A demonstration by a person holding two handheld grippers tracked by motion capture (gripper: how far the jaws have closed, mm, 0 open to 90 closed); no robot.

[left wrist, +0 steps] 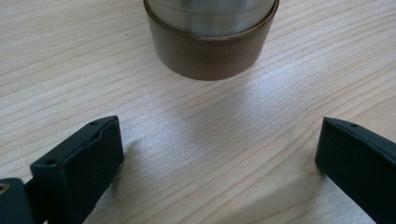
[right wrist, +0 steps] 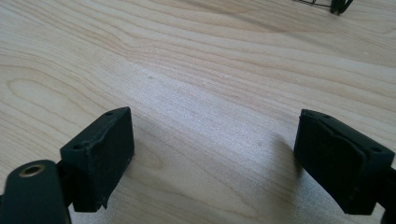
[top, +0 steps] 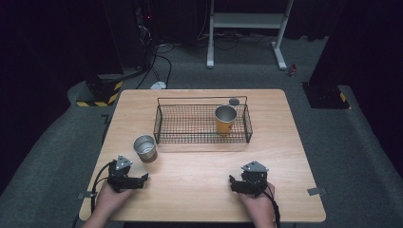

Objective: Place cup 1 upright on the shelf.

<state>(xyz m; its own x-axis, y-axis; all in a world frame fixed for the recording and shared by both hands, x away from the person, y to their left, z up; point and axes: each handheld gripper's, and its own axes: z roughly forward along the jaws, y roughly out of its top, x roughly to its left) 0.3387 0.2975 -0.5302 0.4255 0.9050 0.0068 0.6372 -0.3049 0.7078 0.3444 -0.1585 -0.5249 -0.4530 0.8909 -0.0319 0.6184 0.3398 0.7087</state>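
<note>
Item count, tabletop

Two metal cups: brown-banded cup [top: 145, 148] at 9 o'clock, orange-banded cup [top: 225, 118] inside; one wire basket [top: 190, 138]; two grippers.

- In the left gripper view, the steel cup with a brown band at its base [left wrist: 211, 39] is cut off by the top edge; its rim and inside are out of frame.
- In the right gripper view, only a corner of the black wire basket [right wrist: 337, 5] shows at the top edge.
- In the high view, a small round grey object [top: 234, 101] behind the basket, near the tabletop's far edge, is too small to identify.
- The person's forearms are cut off by the bottom edge.
</note>
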